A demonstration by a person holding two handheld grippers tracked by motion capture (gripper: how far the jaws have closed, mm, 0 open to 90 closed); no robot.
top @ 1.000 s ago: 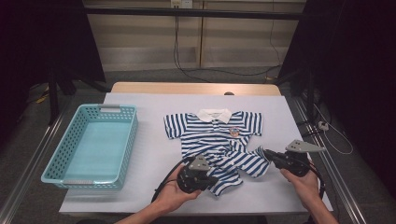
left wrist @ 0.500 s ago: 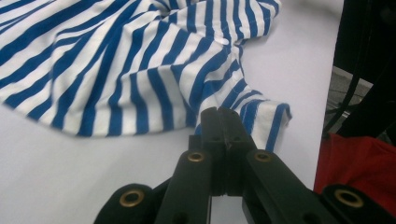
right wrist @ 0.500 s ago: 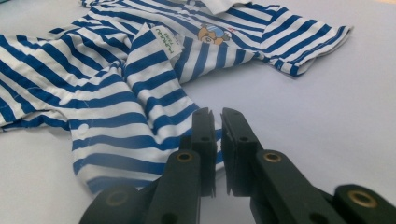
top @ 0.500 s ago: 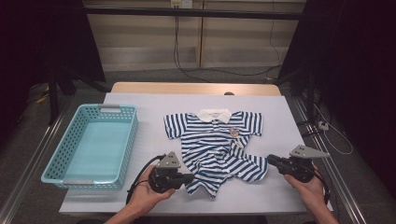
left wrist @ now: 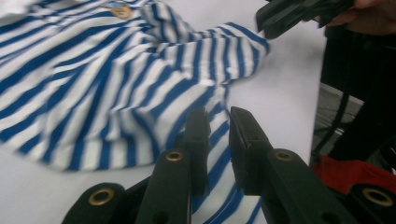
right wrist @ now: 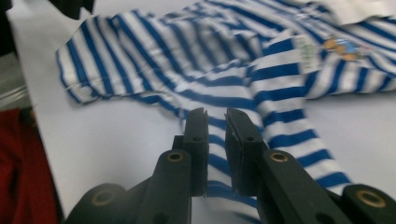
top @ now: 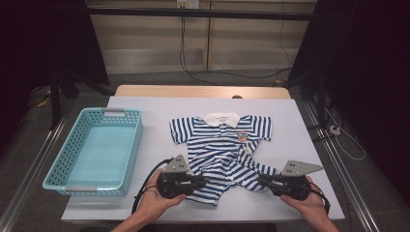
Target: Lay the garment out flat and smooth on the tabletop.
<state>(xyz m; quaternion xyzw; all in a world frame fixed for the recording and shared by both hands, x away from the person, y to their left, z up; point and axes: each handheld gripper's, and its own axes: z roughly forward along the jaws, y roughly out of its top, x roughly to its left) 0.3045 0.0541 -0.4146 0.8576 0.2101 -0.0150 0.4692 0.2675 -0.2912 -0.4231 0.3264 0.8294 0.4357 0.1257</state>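
White tabletop [top: 145, 203] is occupied centrally by the soft, light striped shirt [top: 220, 150], whose lower hem corners are flanked by left gripper [top: 200, 182] and right gripper [top: 263, 180], jaws just eased slightly apart.

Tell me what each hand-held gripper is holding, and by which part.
Nothing. The left hand-held gripper and the right hand-held gripper have just been opening their jaws; the striped shirt shows its hem in each gap, unclamped.
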